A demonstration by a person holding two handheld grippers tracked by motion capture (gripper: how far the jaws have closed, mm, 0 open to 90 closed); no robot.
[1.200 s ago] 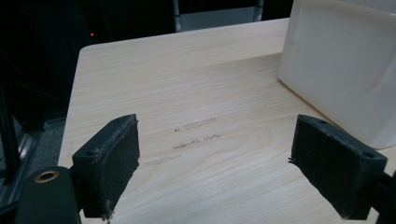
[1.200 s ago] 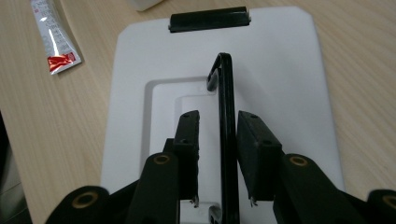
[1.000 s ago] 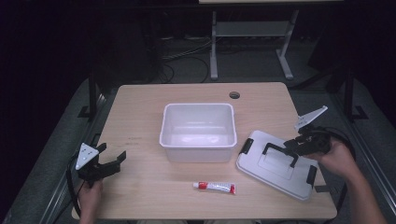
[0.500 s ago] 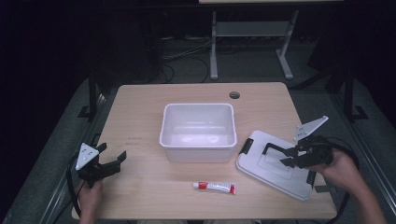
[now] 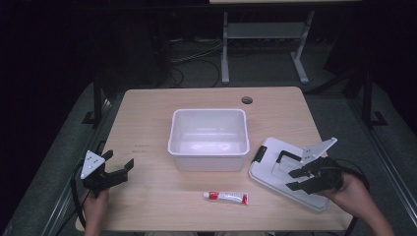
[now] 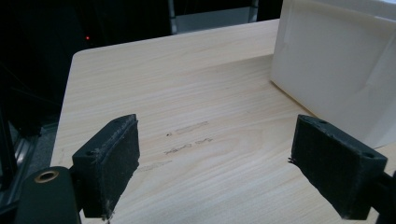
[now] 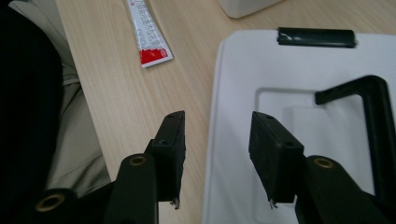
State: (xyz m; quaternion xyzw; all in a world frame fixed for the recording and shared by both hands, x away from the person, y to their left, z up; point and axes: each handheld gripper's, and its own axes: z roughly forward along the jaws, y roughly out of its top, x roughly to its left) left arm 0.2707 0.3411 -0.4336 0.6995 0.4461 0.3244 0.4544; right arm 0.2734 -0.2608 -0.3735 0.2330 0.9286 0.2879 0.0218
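- High view: the white bin [image 5: 208, 139] stands open in the middle of the table [image 5: 147, 113] and serves as landmark. To the right of the bin and a little nearer the person lies the white lid [image 5: 290, 172], flat, its black handle [image 5: 285, 156] on top and a black clip [image 5: 259, 153] on the edge facing the bin. The right gripper [image 5: 300, 179] hangs over the near half of the lid, jaws parted and holding nothing. The left gripper [image 5: 120, 169] rests well to the left of the bin, near the table's edge, also released. A red-and-white tube [image 5: 226, 197] lies in front of the bin, long axis across the table, between the two hands but nearer the right one.
- Left gripper view: the jaws stand wide apart over bare wood; the bin's wall [image 6: 336, 70] rises ahead and to the right of them, apart from both pads.
- Right gripper view: the jaws, open with nothing between them, straddle the lid's edge [image 7: 212, 140] that faces the tube, one pad over the wood, the other over the lid. The handle lies beyond the pad on the lid's side, the clip further ahead. The tube's end [image 7: 152, 42] lies ahead on the wood side, well apart.
- Judgement: the right hand is the nearer one, and the lid's edge runs straight between its pads, so closing there looks the likely grasp.
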